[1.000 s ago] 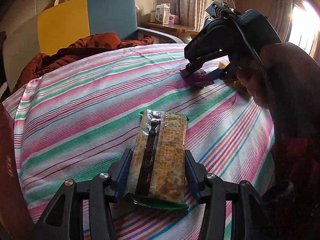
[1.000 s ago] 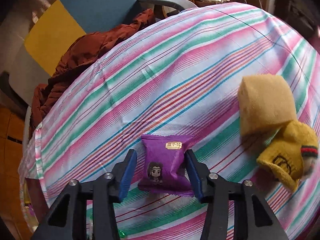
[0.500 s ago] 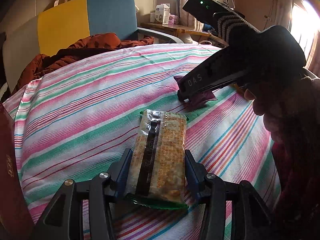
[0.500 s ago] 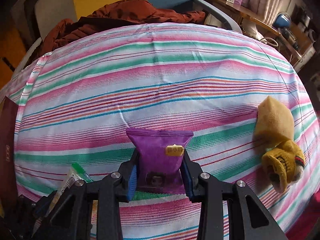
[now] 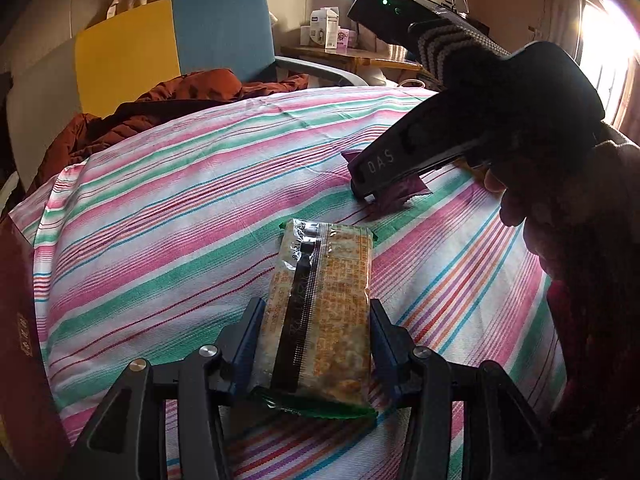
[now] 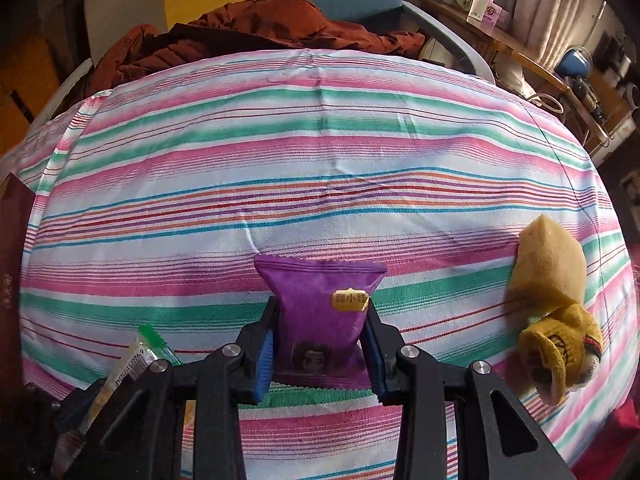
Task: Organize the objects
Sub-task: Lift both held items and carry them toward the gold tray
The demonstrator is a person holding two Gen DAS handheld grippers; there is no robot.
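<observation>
Purple snack pouch (image 6: 320, 312) pinched by right tongs (image 6: 320, 354) (cracker pack (image 5: 320, 316) in left tongs (image 5: 316, 344)).

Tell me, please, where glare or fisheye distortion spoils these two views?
Left wrist view: the window at upper right blows out to white, leaving the hand silhouetted. Right wrist view: evenly lit, no glare; the striped tablecloth bulges like a dome, corners dark.

daylight pours from a window (image 5: 608, 52) at the left wrist view's upper right, blowing out to white glare with a flare ring. the person's hand (image 5: 560, 216) against it is silhouetted, perhaps gloved. both views bow strongly at the edges; corners are dark, centres sharp.
</observation>
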